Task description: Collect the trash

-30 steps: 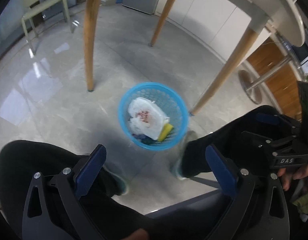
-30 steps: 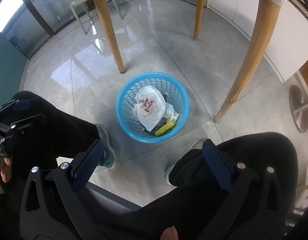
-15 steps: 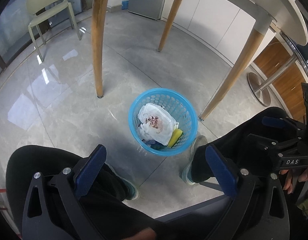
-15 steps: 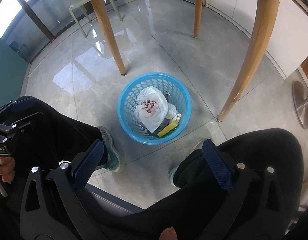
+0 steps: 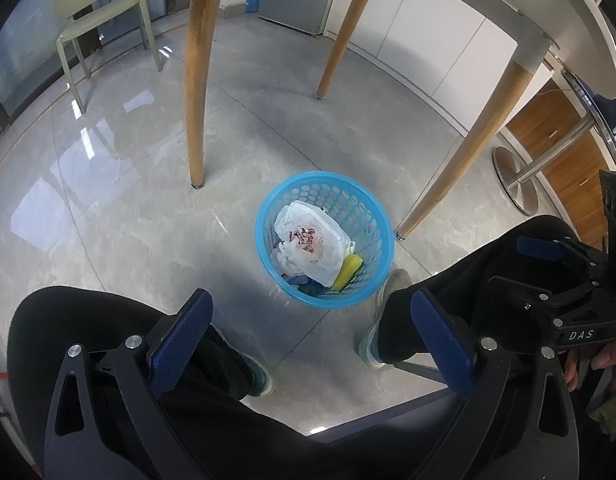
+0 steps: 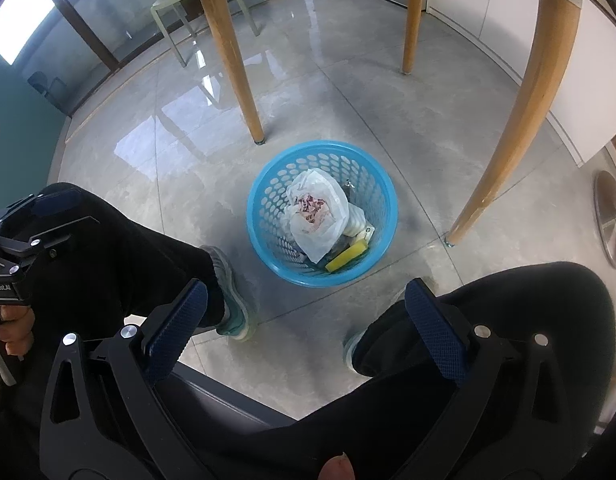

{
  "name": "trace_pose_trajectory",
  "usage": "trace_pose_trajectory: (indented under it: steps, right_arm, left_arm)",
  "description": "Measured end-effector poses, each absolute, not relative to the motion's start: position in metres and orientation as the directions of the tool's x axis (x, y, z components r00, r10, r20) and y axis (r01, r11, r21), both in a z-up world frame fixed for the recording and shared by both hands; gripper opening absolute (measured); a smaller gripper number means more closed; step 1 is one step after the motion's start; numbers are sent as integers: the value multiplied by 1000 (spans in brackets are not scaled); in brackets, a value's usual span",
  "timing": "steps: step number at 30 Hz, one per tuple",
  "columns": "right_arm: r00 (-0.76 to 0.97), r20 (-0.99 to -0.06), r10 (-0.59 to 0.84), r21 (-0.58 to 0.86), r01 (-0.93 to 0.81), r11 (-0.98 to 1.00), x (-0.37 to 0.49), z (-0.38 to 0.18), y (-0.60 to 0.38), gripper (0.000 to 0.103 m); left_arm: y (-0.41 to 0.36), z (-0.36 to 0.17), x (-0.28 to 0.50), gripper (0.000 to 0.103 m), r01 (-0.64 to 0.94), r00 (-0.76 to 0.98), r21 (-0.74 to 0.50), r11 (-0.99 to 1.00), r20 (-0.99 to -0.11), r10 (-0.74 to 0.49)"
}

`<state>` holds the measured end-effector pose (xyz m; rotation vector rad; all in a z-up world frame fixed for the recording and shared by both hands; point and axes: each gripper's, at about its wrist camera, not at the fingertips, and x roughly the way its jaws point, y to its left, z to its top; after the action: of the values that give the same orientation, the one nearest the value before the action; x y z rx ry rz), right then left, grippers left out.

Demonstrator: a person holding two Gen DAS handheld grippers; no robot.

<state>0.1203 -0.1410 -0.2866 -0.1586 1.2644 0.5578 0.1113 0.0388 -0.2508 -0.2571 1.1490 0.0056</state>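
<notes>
A blue perforated trash basket (image 5: 368,208) stands on the grey floor between the person's feet; it also shows in the right wrist view (image 6: 267,208). In it lie a white plastic bag with red print (image 5: 312,240), a yellow sponge (image 5: 348,272) and other scraps. My left gripper (image 5: 312,336) is open and empty, held high above the floor, short of the basket. My right gripper (image 6: 308,328) is open and empty too, at a like height. Each gripper shows at the side of the other's view: right gripper (image 5: 564,320), left gripper (image 6: 23,240).
A white round table (image 5: 568,20) on wooden legs (image 5: 197,80) stands over and behind the basket. A pale green chair (image 5: 99,8) is at the far left. The person's black-trousered legs (image 6: 119,248) and shoes (image 5: 384,312) flank the basket. A metal stool base (image 5: 516,184) is at the right.
Both grippers have risen and drawn back: the basket looks smaller and more of the table and chair shows. Both stay open and empty.
</notes>
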Motion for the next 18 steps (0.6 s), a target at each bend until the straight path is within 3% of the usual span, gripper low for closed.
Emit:
trace_pose_trajectory:
  steps: [18]
  right_arm:
    - [162, -941, 297, 192, -466, 864, 123, -289, -140, 95]
  left_arm:
    - [42, -255, 110, 97, -138, 404, -210, 968, -904, -138]
